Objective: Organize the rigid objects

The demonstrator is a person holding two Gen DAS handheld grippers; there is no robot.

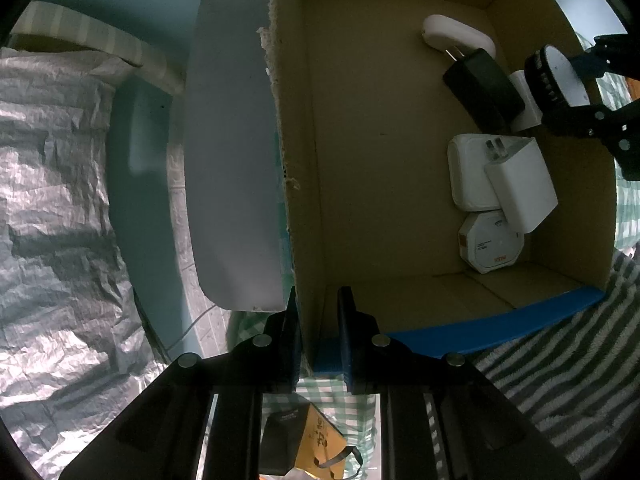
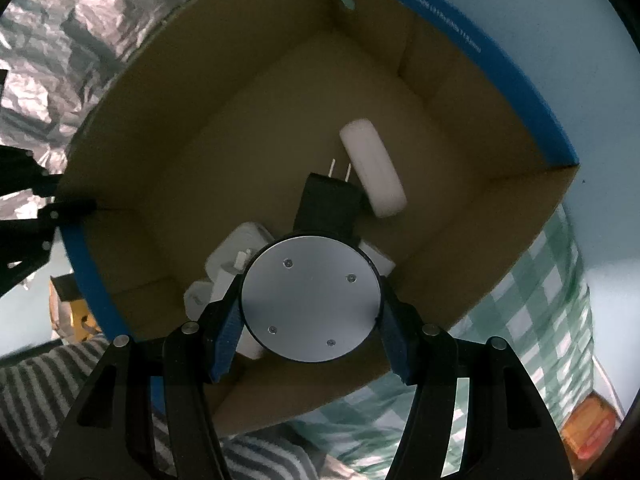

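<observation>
We see the box (image 1: 400,152) resting on checked cloth (image 2: 536,300), its blue-edged wall pinched between the jaws of the left gripper (image 1: 318,332). The right gripper (image 2: 308,332) hangs over the box interior, clamped on a round disc (image 2: 310,296), silver-faced with a black rim. Beneath, on the box floor, we note white chargers (image 1: 516,184), a black adapter (image 1: 484,88), and a white oval case (image 1: 456,32) clustered along one wall.

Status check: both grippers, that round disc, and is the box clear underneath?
Left gripper clamped on cardboard box wall. Right gripper holds round disc above box. Not clear: black adapter and white chargers directly below.
</observation>
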